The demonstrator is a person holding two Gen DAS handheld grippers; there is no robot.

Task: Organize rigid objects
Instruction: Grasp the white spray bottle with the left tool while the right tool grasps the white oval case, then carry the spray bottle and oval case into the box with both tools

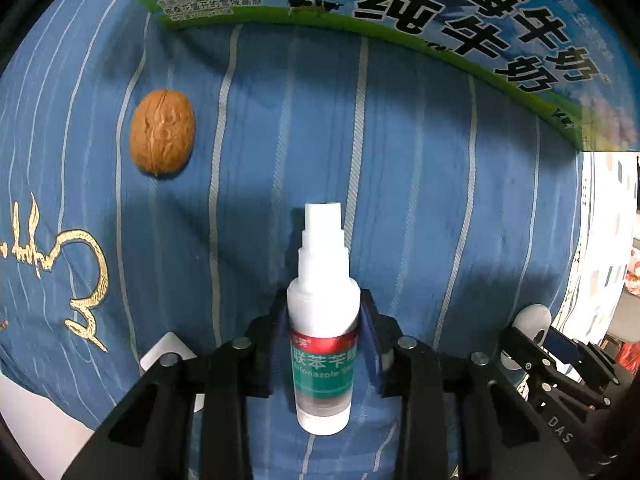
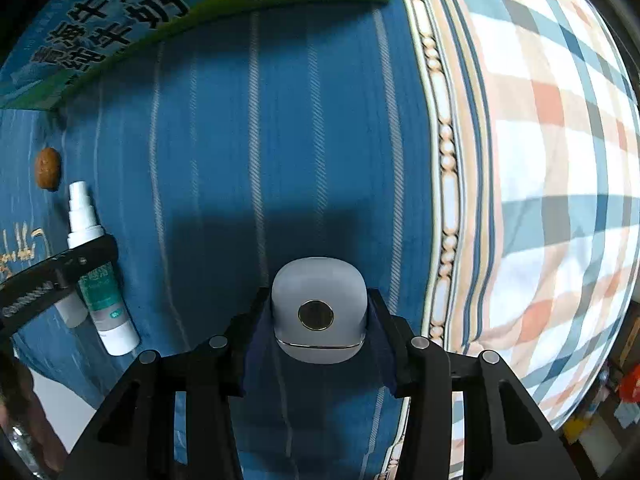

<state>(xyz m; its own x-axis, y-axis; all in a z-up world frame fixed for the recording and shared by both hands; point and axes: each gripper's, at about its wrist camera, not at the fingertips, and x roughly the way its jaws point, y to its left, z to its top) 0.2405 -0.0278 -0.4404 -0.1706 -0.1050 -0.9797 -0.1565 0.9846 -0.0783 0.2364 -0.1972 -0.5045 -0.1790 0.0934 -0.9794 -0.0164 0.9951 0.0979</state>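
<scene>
A white spray bottle (image 1: 322,376) with a red band and green label lies on the blue striped cloth (image 1: 440,200), nozzle pointing away. My left gripper (image 1: 323,306) is shut on its shoulder, pads pressing both sides; the right wrist view shows the same bottle (image 2: 86,224) and left gripper (image 2: 60,272) at far left. My right gripper (image 2: 319,300) is shut on a small rounded grey case (image 2: 319,292) with a round dark button. A walnut (image 1: 163,133) lies alone to the upper left of the bottle.
A blue-and-green milk carton box (image 1: 440,20) stands along the far side, also seen as the box (image 2: 120,20). A plaid quilt (image 2: 540,160) borders the cloth on the right. A white piece (image 1: 168,346) lies under the left gripper's left finger.
</scene>
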